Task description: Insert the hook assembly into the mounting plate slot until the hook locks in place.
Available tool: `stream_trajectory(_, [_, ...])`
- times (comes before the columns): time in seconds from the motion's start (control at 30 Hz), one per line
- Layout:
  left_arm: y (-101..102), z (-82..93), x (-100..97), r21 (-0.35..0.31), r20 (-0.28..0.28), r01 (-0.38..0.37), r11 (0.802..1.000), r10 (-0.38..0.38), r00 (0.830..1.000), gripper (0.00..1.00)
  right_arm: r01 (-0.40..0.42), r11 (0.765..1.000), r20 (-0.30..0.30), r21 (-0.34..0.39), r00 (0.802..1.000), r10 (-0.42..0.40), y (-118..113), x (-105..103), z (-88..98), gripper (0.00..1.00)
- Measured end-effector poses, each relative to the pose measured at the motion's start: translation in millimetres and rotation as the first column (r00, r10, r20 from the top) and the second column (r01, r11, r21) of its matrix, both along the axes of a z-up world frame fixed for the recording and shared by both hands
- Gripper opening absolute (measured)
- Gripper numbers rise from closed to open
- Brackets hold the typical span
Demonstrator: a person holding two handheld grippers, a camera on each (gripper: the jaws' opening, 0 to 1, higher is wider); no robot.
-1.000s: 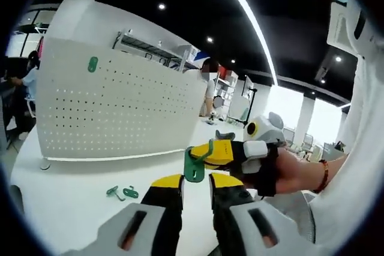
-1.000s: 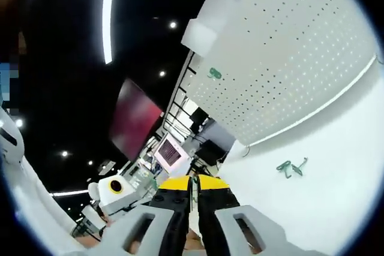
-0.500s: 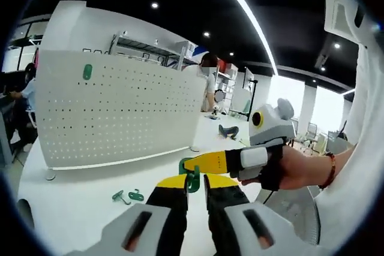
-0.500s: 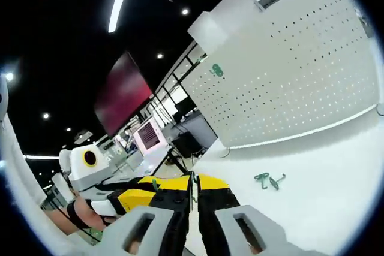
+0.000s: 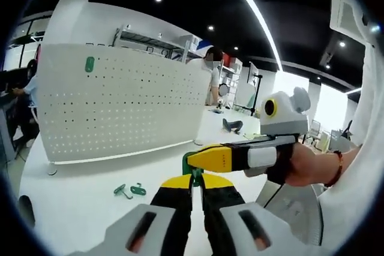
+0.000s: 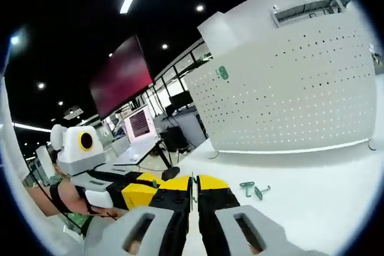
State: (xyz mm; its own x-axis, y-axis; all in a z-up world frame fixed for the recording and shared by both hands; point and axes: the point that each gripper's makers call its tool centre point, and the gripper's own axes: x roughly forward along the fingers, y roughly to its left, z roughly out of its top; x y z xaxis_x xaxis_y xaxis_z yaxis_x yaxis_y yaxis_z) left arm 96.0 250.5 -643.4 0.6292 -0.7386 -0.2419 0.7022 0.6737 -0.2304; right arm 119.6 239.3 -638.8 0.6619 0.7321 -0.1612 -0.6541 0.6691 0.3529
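In the left gripper view, the left tool [image 5: 197, 184] rises from the bottom with its yellow-tipped jaws drawn close together, and a green hook piece [image 5: 191, 169] sits just at their tips. The right tool [image 5: 207, 158] reaches in from the right, held by a hand [image 5: 306, 166], its yellow tip lying over the same green piece. Which of the two tools actually pinches the hook piece cannot be told here, since the tips overlap it.

In the right gripper view, the right tool [image 6: 192, 185] has its jaws pressed nearly together, with only a thin line between them; whether anything lies in that line cannot be made out. The left tool [image 6: 144, 191] comes in from the left, touching it at the tips.

Farther out, on the white bench [image 5: 84, 196], two small green hook parts [image 5: 130, 190] lie loose, close to each other; they also show in the right gripper view [image 6: 252, 189]. Behind them stands the white perforated mounting plate [image 5: 120, 112], upright on the bench, with one green hook [image 5: 89, 64] already seated near its upper left corner. The plate [image 6: 288, 100] and its hook [image 6: 222, 73] also appear in the right gripper view. A person [image 5: 212, 82] stands beyond the plate.
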Motion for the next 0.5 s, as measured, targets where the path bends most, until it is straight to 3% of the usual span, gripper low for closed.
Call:
stream_trajectory(0.17, [-2.5, -2.1, 2.9, 0.028, -0.009, -0.004, 1.0, 0.004, 1.0, 0.05, 0.004, 0.997, 0.042, -0.08, 0.999, 0.0, 0.4, -0.2, -1.7, 0.02])
stream_trajectory(0.5, [-2.2, -4.8, 3.3, 0.069, 0.008, -0.009, 0.998, 0.009, 1.0, 0.04, 0.007, 0.997, 0.039, -0.079, 0.999, -0.004, 1.5, 0.0, -1.7, 0.02])
